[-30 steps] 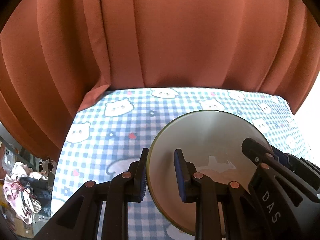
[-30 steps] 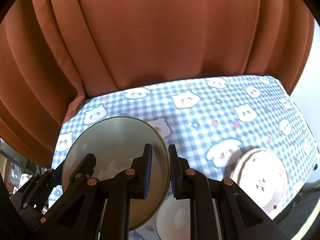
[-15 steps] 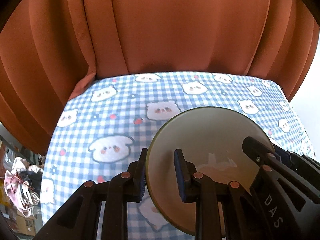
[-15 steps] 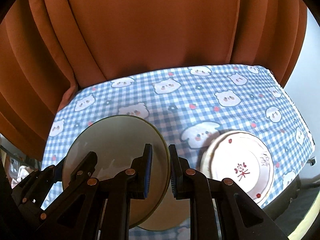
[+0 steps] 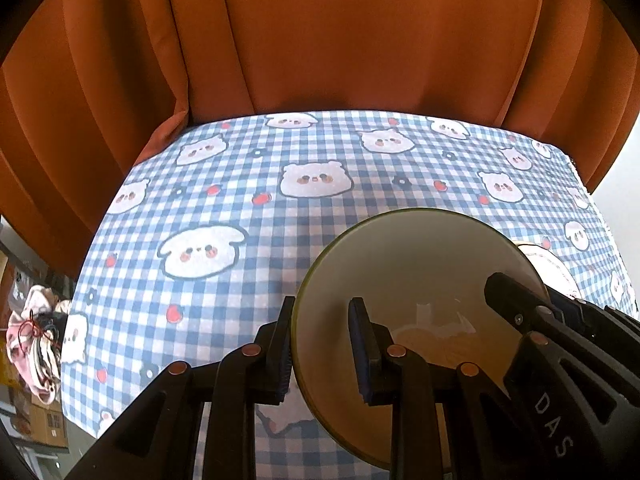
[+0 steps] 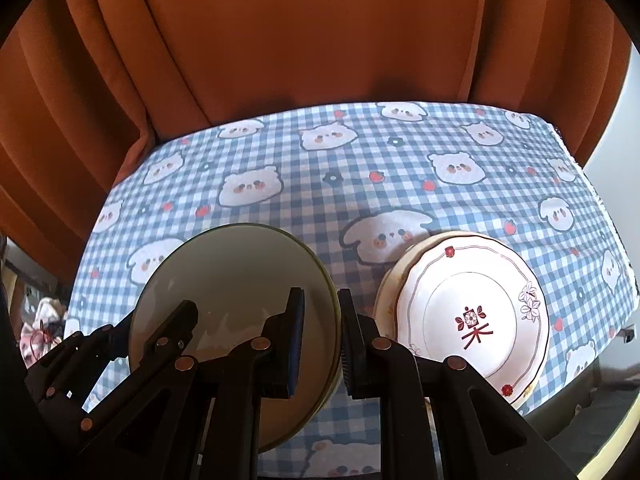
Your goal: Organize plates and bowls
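Observation:
A large cream plate with a green rim (image 5: pixel 416 276) (image 6: pixel 232 280) hangs above the table, held at both sides. My left gripper (image 5: pixel 322 350) is shut on its left rim. My right gripper (image 6: pixel 320 340) is shut on its right rim and shows as a black arm at the right of the left wrist view. A white floral plate (image 6: pixel 472 312) lies on another plate on the table, to the right of the held plate. Its edge shows in the left wrist view (image 5: pixel 548 264).
The table has a blue checked cloth with bear faces (image 5: pixel 248 184) (image 6: pixel 360 168). An orange curtain (image 5: pixel 320 40) hangs behind it. Clutter (image 5: pixel 32 340) lies on the floor past the table's left edge.
Both grippers have pulled back and up with the cream plate. More of the table shows, and the floral plate stack has come fully into the right wrist view.

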### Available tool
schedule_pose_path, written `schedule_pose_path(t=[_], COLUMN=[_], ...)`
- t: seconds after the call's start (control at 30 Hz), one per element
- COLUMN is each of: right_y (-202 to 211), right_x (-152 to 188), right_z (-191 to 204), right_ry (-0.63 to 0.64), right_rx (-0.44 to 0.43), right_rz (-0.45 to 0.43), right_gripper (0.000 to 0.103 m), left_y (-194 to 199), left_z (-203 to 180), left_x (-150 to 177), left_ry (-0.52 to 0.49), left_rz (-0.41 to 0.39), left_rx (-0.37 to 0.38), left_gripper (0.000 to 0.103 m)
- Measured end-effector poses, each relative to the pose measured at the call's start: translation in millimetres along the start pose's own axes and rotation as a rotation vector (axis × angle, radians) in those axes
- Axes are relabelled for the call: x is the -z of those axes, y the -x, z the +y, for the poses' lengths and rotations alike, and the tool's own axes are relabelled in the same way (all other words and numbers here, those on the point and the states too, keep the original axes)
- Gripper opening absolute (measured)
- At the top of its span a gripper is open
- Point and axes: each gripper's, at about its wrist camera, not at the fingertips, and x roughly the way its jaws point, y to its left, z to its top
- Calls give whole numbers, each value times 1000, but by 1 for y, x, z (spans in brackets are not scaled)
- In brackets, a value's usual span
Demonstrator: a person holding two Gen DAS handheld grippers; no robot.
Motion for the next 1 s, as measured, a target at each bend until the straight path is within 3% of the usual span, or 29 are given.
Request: schedule_pose_path(t=[0.63,1.0], right_y=[-31,-39], right_x=[3,2], right_z=[-7,-5], right_ry=[94,165], right_rx=[-89,-116], right_rz=[84,69], right_gripper=[20,20], left_y=[-21,-32], left_z=[-3,-8], left_x=[12,15], left_ry=[72,91], left_rz=[75,119], left_rx=[-77,-127], left_gripper=[23,23])
